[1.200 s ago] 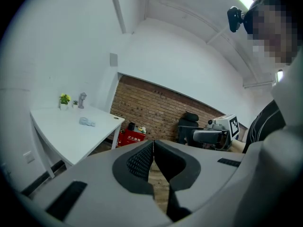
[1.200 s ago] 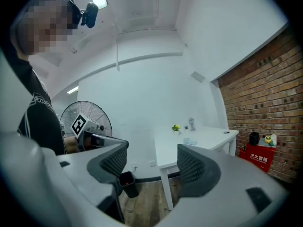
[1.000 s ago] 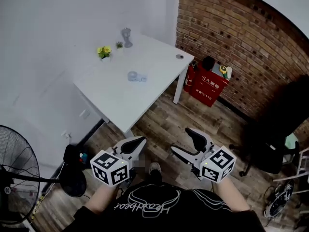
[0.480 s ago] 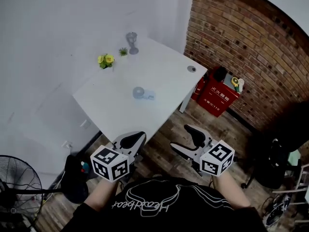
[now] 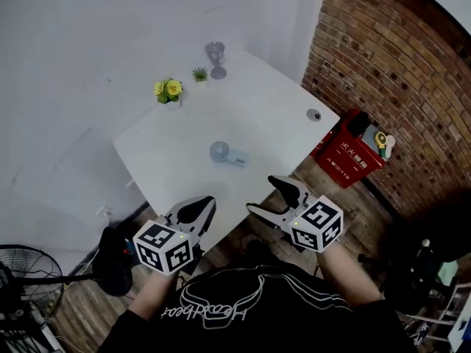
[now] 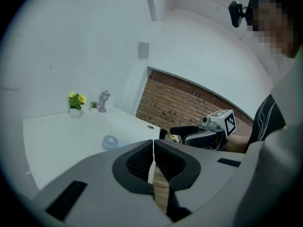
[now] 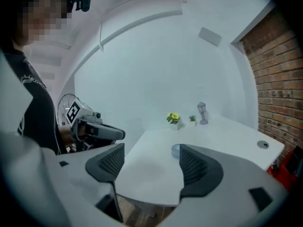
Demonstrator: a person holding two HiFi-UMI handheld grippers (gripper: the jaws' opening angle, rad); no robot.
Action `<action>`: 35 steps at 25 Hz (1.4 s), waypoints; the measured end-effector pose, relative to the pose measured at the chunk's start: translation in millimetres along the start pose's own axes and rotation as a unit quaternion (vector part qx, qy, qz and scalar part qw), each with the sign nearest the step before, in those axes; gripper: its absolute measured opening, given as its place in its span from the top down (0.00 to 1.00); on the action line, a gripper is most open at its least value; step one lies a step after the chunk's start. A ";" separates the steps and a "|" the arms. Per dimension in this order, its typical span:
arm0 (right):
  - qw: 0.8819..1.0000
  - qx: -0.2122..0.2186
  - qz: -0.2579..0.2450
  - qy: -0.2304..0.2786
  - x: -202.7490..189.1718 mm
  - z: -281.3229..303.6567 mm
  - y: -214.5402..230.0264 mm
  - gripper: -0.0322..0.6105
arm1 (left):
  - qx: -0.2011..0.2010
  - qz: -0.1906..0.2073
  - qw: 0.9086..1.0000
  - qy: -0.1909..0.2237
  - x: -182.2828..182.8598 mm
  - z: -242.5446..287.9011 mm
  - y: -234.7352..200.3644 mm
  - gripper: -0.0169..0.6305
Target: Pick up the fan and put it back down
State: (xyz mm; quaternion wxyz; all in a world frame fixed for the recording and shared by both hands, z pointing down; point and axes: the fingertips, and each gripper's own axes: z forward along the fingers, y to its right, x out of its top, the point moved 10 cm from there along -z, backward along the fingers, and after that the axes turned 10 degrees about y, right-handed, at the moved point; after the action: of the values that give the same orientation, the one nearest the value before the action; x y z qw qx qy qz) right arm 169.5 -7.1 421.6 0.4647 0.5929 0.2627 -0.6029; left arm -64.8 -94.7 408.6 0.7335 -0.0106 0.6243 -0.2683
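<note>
In the head view the white table (image 5: pixel 274 116) lies closer than a second ago. The left gripper (image 5: pixel 204 204) and right gripper (image 5: pixel 262 194) now reach its near edge, held side by side ahead of the chest. The small fan (image 5: pixel 224 153) lies mid-table, well apart from both. The red box (image 5: pixel 352 160) bears white lettering too small to read. In the left gripper view, its jaws are pressed together on nothing. In the right gripper view, its jaws stand wide apart and empty, the fan beyond them.

Small fan (image 5: pixel 227 153) sits mid-table (image 5: pixel 280 109), nothing touching it. Left tongs (image 5: pixel 204 203) pressed together, right tongs (image 5: pixel 263 195) spread, both at the table's near edge. Yellow flowers (image 5: pixel 168 89) far side.
</note>
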 end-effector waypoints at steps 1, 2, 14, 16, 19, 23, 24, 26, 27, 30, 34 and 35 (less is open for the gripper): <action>1.000 0.010 -0.002 -0.009 2.1 10.5 10.5 0.41 | 0.011 -0.002 1.000 0.002 3.6 4.4 -4.7 0.92; 1.000 0.021 -0.002 -0.017 4.0 21.2 20.8 0.41 | 0.021 -0.005 1.000 0.003 7.0 8.7 -9.3 0.92; 0.984 0.106 -0.013 -0.139 -13.4 142.1 100.6 0.42 | 0.144 -0.035 0.988 0.046 25.2 24.4 -56.1 0.92; 0.980 0.108 -0.024 -0.164 -24.4 157.4 107.9 0.42 | 0.162 -0.041 0.985 0.049 24.3 24.3 -62.8 0.92; 0.974 0.100 -0.055 -0.195 -40.0 175.8 120.6 0.45 | 0.185 -0.053 0.980 0.053 19.2 24.8 -68.8 0.92; 0.964 0.116 -0.069 -0.228 -57.2 196.8 132.0 0.46 | 0.210 -0.068 0.973 0.059 9.6 23.3 -75.0 0.92; 0.961 0.120 -0.079 -0.237 -61.5 201.1 132.4 0.46 | 0.216 -0.072 0.972 0.060 6.3 21.7 -76.4 0.92; 0.954 0.122 -0.101 -0.254 -70.6 208.0 131.0 0.47 | 0.226 -0.081 0.969 0.062 -0.4 16.8 -78.5 0.92; 0.951 0.121 -0.110 -0.261 -74.6 211.2 130.3 0.48 | 0.231 -0.085 0.967 0.063 -3.2 14.2 -79.8 0.92; 0.948 0.120 -0.115 -0.272 -81.9 219.5 130.3 0.48 | 0.243 -0.091 0.963 0.068 -8.0 9.6 -83.9 0.92; 0.945 0.118 -0.122 -0.281 -87.0 222.7 132.6 0.50 | 0.247 -0.097 0.961 0.072 -10.2 9.6 -84.5 0.92; 0.944 0.117 -0.127 -0.282 -87.7 222.5 132.7 0.51 | 0.248 -0.098 0.961 0.072 -10.7 9.4 -84.1 0.92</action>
State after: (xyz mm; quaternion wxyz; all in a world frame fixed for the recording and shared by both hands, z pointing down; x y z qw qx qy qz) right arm 168.7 -235.5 572.1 0.3667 0.4110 0.1217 -0.8257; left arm -89.0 -165.3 449.8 0.6360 0.1299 0.5854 -0.4857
